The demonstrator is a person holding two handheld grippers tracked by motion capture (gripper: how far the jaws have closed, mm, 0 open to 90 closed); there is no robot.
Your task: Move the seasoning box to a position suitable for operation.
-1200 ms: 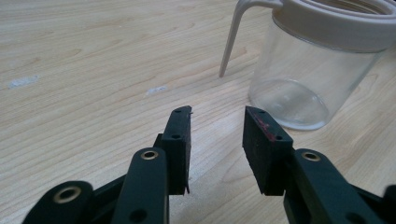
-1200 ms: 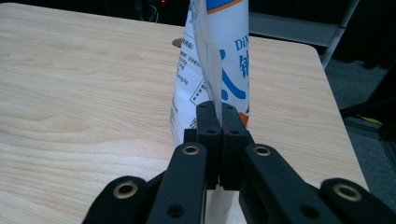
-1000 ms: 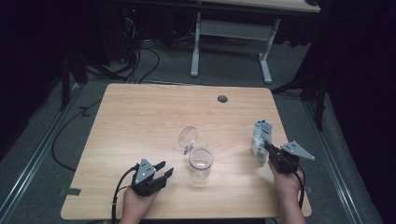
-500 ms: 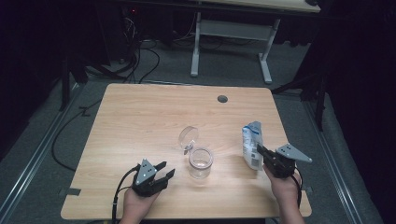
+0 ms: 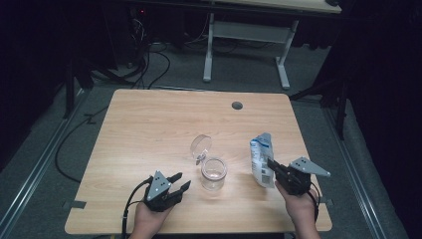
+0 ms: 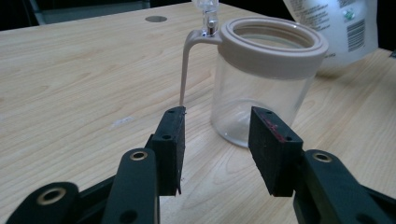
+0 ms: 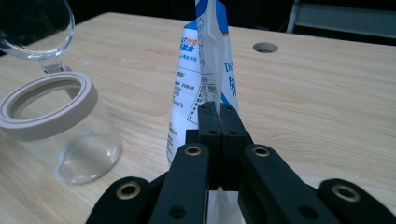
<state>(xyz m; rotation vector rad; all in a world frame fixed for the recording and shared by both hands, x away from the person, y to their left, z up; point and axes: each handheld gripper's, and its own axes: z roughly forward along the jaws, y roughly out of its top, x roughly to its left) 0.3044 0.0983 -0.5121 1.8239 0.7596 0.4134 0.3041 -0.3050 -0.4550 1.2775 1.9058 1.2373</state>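
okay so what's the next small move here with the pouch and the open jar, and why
Probably carry the pouch, pinched in the right gripper, over the jar. The jar's lid is flipped open, it looks empty, and the pouch is off to its side. The left gripper could steady the jar.

Clear jar stands near table front edge, hinged lid tipped open behind; right gripper pinches upright white-blue pouch beside it; left gripper, jaws parted, rests left of jar.

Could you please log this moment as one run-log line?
right hand-held gripper: shut on pouch | left hand-held gripper: open near jar | lid: open
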